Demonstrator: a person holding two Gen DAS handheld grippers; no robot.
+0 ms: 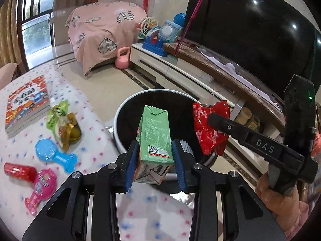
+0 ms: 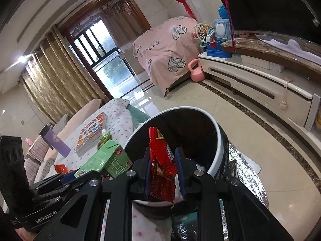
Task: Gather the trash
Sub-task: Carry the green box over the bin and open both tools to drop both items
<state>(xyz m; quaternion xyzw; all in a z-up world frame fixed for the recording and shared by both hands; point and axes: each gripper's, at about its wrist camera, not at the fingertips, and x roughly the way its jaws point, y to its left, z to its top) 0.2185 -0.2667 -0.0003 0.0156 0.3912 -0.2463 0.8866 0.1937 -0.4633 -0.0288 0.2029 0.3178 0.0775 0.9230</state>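
My left gripper [image 1: 155, 156] is shut on a green drink carton [image 1: 154, 138], held upright over the near rim of the round white-rimmed trash bin [image 1: 128, 104]. My right gripper [image 2: 165, 170] is shut on a crumpled red snack wrapper [image 2: 161, 160] above the bin's rim [image 2: 218, 140]. In the left wrist view the right gripper [image 1: 212, 120] shows at right with the red wrapper [image 1: 210, 128] over the bin. In the right wrist view the carton [image 2: 106, 160] and the left gripper show at lower left.
On the dotted tablecloth [image 1: 94, 146] lie a green-gold wrapper [image 1: 62, 122], a blue packet [image 1: 52, 154], a pink packet [image 1: 40, 188], a red cup [image 1: 19, 171] and a book [image 1: 26, 104]. A TV stand [image 1: 180, 68] and a television stand behind the bin.
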